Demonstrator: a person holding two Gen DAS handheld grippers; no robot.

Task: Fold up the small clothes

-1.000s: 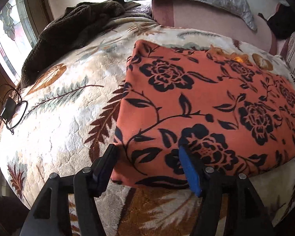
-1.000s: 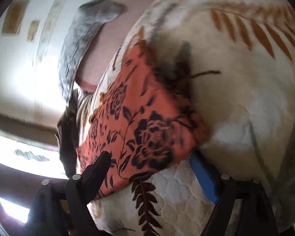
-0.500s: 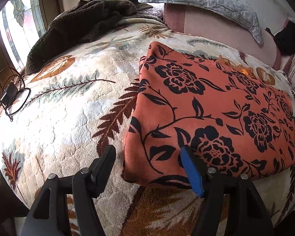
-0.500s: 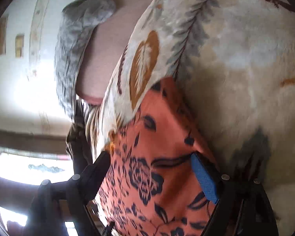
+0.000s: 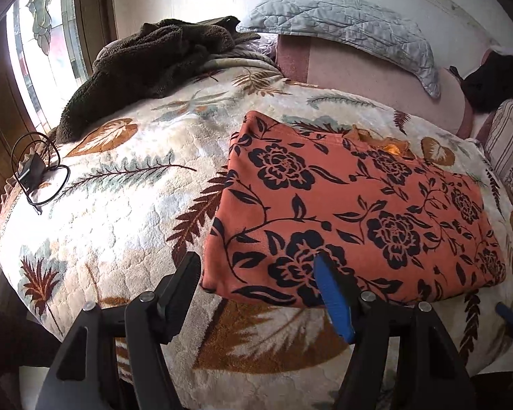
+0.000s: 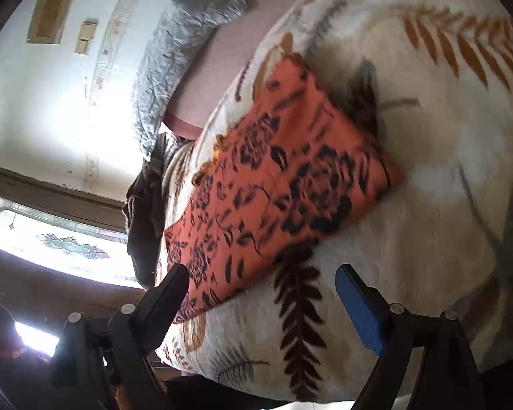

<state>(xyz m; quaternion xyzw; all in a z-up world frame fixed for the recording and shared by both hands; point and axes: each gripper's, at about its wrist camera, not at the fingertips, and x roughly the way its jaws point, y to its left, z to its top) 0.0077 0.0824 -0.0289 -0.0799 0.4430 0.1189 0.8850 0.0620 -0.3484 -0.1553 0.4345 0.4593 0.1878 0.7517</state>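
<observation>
Your left tongs (image 5: pixel 256 283) stand apart and hold nothing, poised at the near left corner of the orange floral garment (image 5: pixel 352 212); the blue pad (image 5: pixel 331 297) overlaps the cloth's near edge in this view, while the black finger (image 5: pixel 181 283) sits just beside that corner. The garment lies folded flat in a rectangle on the leaf-patterned blanket (image 5: pixel 120 212) covering the bed. Your right tongs (image 6: pixel 261 294) are also apart and empty, hovering near the garment's (image 6: pixel 273 188) edge over the blanket. A dark brown fleece (image 5: pixel 154 65) is heaped at the far left, a grey quilted pillow (image 5: pixel 352 30) rests at the head, and a black cable (image 5: pixel 38 174) lies at the bed's left edge.
</observation>
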